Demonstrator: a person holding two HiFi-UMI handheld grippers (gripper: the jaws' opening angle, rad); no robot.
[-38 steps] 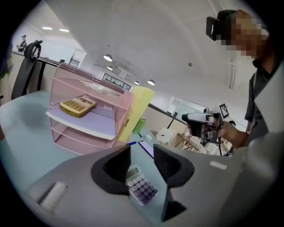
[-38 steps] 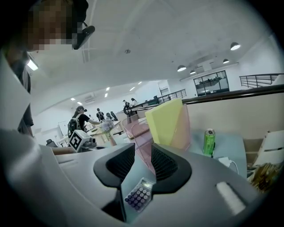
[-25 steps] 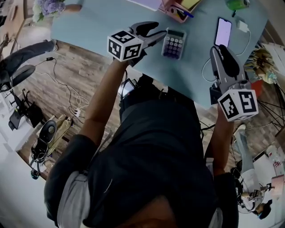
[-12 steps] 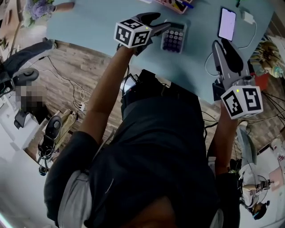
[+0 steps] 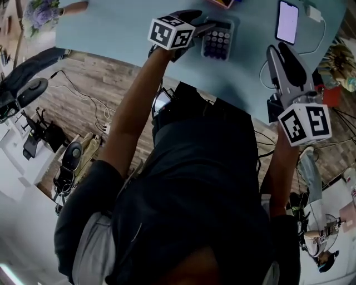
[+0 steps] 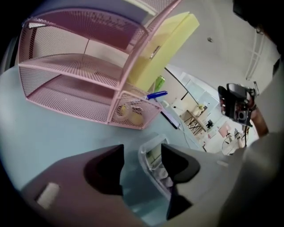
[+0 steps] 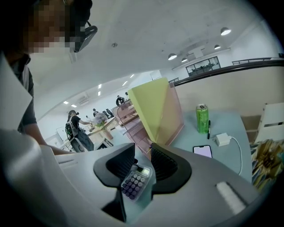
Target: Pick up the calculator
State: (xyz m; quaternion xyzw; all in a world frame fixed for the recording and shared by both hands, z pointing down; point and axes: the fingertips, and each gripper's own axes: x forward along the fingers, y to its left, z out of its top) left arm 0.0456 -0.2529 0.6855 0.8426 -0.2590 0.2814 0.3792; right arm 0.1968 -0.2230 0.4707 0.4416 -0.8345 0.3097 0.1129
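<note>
The calculator (image 5: 218, 40), a pale case with purple keys, lies flat on the light blue table (image 5: 122, 28). My left gripper (image 5: 200, 28) is low over its left side, its jaws opening. In the left gripper view the calculator (image 6: 153, 162) shows in the gap of the left gripper (image 6: 142, 170), hard against the right jaw, whose pad hides its right part, and apart from the left pad. My right gripper (image 5: 283, 55) hovers near the table's front right edge. Seen along the right gripper (image 7: 143, 162), the jaws stand a little apart with nothing between them, and the calculator (image 7: 135, 181) lies beyond.
A pink mesh organizer (image 6: 88, 80) with a yellow folder (image 6: 164, 48) and a blue pen (image 6: 155, 94) stands just behind the calculator. A phone (image 5: 287, 21), a white charger (image 5: 314, 14) with its cable, and a green can (image 7: 202, 117) sit at the right.
My left gripper has come down onto the calculator's left side and its jaws have spread wider. The right gripper has sunk a little and stays near the front right edge.
</note>
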